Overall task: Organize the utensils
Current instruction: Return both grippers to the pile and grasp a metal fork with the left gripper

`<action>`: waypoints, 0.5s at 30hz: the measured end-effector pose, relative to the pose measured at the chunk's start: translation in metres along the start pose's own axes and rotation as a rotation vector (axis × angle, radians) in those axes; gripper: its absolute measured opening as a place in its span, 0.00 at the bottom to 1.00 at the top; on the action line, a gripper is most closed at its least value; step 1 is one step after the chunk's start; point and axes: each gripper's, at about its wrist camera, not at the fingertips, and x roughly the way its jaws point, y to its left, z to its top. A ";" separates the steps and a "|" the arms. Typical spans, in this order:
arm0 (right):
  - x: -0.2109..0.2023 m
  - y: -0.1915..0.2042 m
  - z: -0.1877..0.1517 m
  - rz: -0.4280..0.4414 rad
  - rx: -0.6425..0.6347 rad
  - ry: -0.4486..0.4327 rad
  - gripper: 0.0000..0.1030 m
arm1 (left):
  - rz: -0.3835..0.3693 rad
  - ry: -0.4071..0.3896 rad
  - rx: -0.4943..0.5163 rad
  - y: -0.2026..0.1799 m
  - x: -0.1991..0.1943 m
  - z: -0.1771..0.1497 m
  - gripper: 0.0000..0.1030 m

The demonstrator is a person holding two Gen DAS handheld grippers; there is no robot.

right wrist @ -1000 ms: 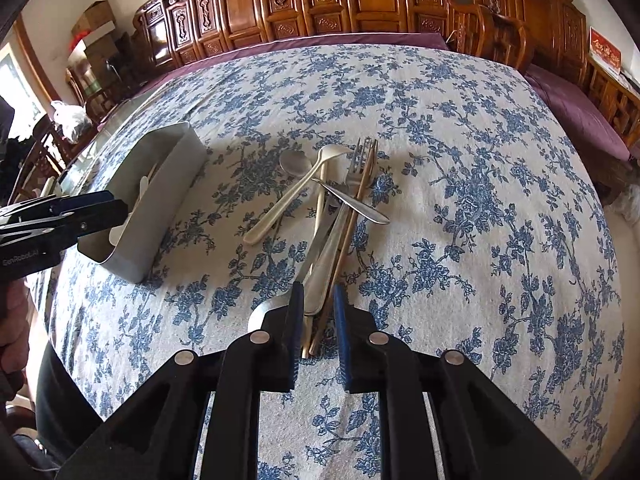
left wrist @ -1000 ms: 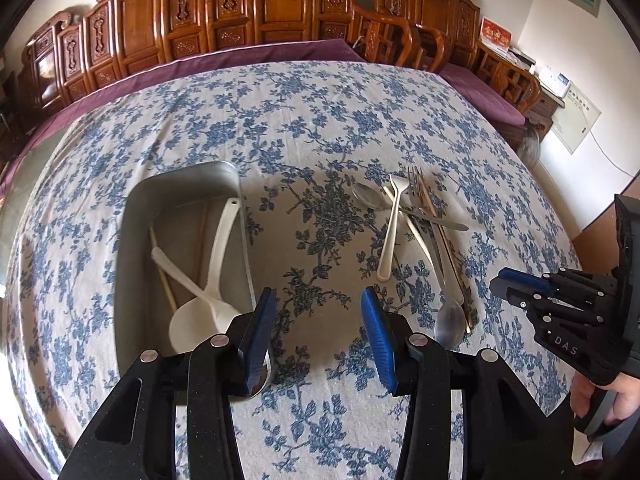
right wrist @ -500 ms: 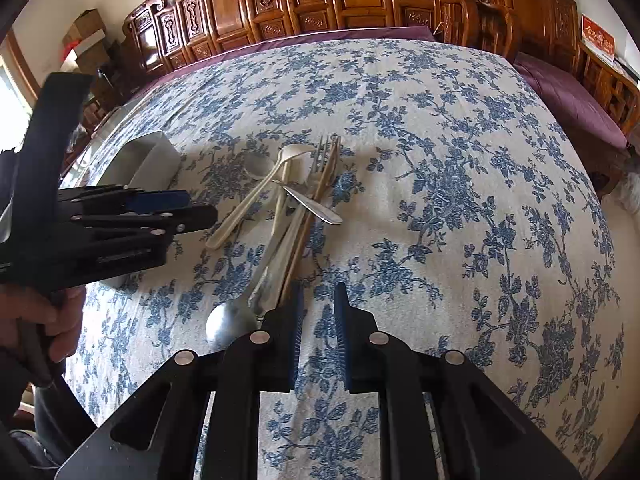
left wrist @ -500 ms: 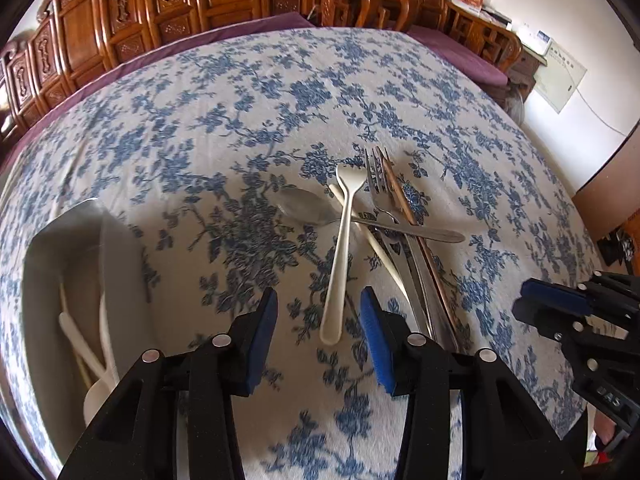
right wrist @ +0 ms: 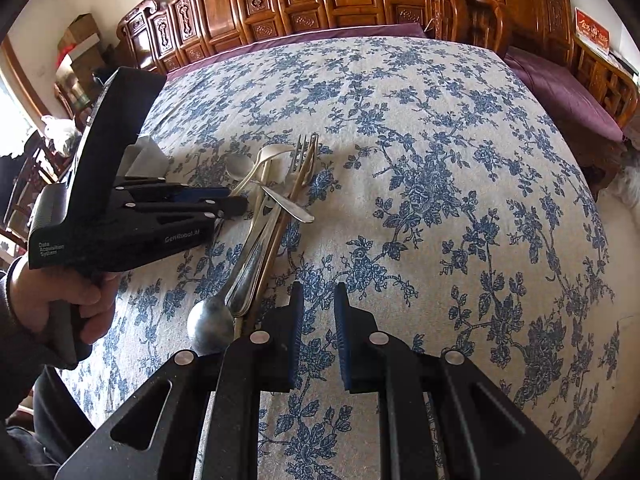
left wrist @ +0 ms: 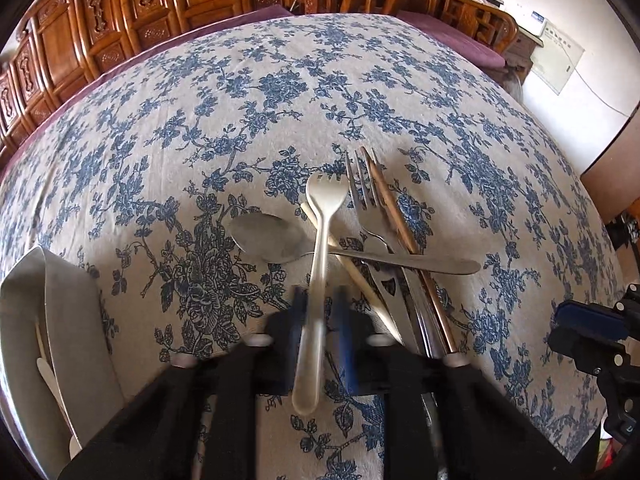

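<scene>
While I look along the left gripper, the metal tray sits at the far left edge of the flowered tablecloth, with pale utensils just visible inside it. My left tongs have narrowed around the handle of the cream fork — the blue pads flank it closely, but motion blur there keeps me from telling whether they actually press it, so I cannot say if it is gripped. Just right of that fork lies the rest of the pile: a steel spoon crossing under it with its handle pointing right, a pale chopstick, then a steel fork and a brown chopstick running side by side. From the right wrist view, the hand holding the left tool is at the left, the pile is centre-left with a second spoon bowl nearest me, and the right gripper hangs over bare cloth just right of that pile — its jaws a narrow gap apart, holding nothing.
</scene>
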 end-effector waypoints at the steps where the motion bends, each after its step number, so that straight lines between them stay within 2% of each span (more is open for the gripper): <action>1: 0.000 0.000 0.001 0.000 -0.001 -0.001 0.17 | -0.008 0.001 -0.006 0.002 -0.001 -0.001 0.08; 7: 0.003 0.009 0.010 0.004 -0.024 -0.006 0.17 | -0.022 -0.015 -0.024 0.011 -0.017 -0.011 0.08; 15: 0.019 0.033 0.040 0.029 -0.092 -0.021 0.17 | -0.016 -0.057 -0.049 0.028 -0.050 -0.019 0.08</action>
